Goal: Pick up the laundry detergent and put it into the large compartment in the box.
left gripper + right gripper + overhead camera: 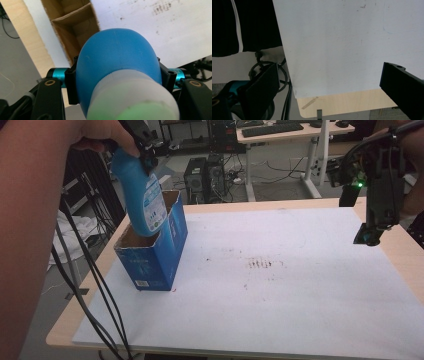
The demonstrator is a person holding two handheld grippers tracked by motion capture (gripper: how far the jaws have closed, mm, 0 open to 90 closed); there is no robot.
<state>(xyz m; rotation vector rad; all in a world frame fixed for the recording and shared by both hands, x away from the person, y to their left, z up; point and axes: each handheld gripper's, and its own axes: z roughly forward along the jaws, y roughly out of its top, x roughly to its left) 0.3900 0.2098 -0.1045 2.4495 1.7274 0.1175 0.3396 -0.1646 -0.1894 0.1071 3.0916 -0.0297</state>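
Observation:
A blue plastic bottle [142, 195] with a white label hangs tilted above an open blue cardboard box [155, 252], its bottom end just inside the box mouth. My left gripper [145, 150] is shut on the bottle's upper body near the neck. In the left gripper view the blue bottle [117, 60] and its white cap [132, 100] sit between the two jaws, with the brown inside of the box [75, 27] beyond. My right gripper [372, 232] hangs above the table's right edge, its jaws open and nothing between them [329, 85].
A white sheet [280, 280] covers most of the wooden table [400, 255], with dark smudges near its middle. Black cables [95, 290] trail down past the table's left edge. Computer towers and another desk stand behind the table.

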